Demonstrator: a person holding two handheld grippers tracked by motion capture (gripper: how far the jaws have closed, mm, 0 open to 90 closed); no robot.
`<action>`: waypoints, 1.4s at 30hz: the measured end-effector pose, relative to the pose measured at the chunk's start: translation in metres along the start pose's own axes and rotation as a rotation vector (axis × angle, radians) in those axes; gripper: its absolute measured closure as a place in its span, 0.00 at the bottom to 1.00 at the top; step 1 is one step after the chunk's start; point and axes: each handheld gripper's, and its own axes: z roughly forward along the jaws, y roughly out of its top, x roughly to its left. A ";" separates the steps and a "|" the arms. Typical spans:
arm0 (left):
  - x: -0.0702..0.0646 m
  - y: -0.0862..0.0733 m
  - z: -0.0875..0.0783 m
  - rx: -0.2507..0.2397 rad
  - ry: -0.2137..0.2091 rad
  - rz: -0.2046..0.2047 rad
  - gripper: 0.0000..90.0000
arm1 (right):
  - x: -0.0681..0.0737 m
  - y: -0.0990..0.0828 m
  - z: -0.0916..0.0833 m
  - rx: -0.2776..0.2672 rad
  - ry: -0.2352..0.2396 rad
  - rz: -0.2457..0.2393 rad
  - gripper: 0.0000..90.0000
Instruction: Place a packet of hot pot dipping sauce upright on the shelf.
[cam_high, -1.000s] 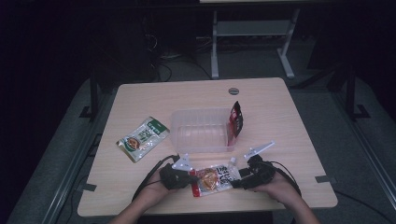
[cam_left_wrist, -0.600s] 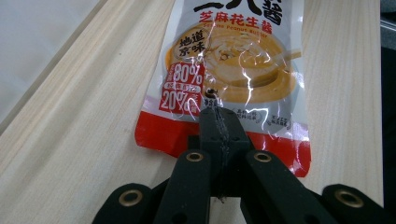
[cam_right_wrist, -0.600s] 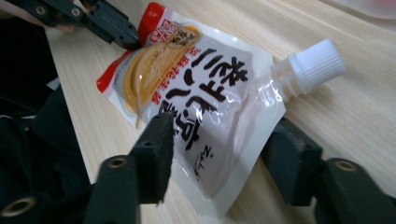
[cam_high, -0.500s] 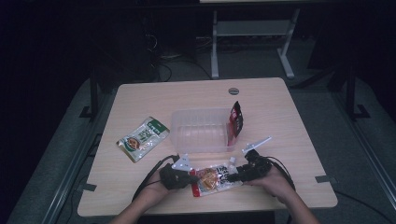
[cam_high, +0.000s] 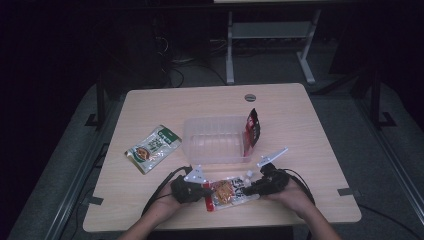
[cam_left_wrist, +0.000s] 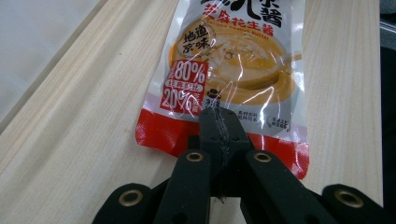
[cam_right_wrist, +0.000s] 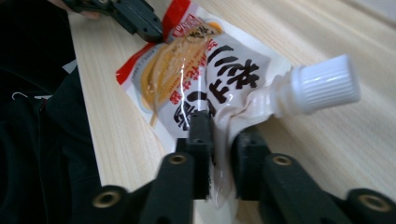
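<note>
Gripping the spouted sauce pouch (cam_high: 228, 192) flat on desk (cam_high: 300, 125): L claw (cam_left_wrist: 219, 128) clamps its red btm edge, R claw (cam_right_wrist: 219, 140) pinches beside white cap (cam_right_wrist: 324, 84).

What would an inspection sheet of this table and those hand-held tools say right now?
Surface: pale wood table, no spills seen.
Job's things: spouted sauce pouch lying flat near the front edge, white cap on.
Clutter: clear plastic bin mid-table; red-black packet leaning at its right end; green packet lying flat to its left.
Grippers: left tool shut on the pouch's red bottom edge; right tool shut on the pouch beside the spout.
Cables: black cable trails from the left tool.
Surroundings: dark room, white frame on the floor behind.
</note>
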 end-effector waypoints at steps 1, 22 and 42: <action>0.000 0.000 0.000 0.000 -0.001 0.000 1.00 | 0.001 0.000 -0.001 -0.004 0.004 -0.006 0.93; 0.000 0.001 -0.004 -0.006 -0.018 -0.018 1.00 | 0.028 0.012 -0.015 -0.164 0.114 -0.103 1.00; -0.021 0.014 -0.005 -0.081 -0.104 0.039 0.96 | 0.053 0.031 -0.025 -0.330 0.163 -0.181 1.00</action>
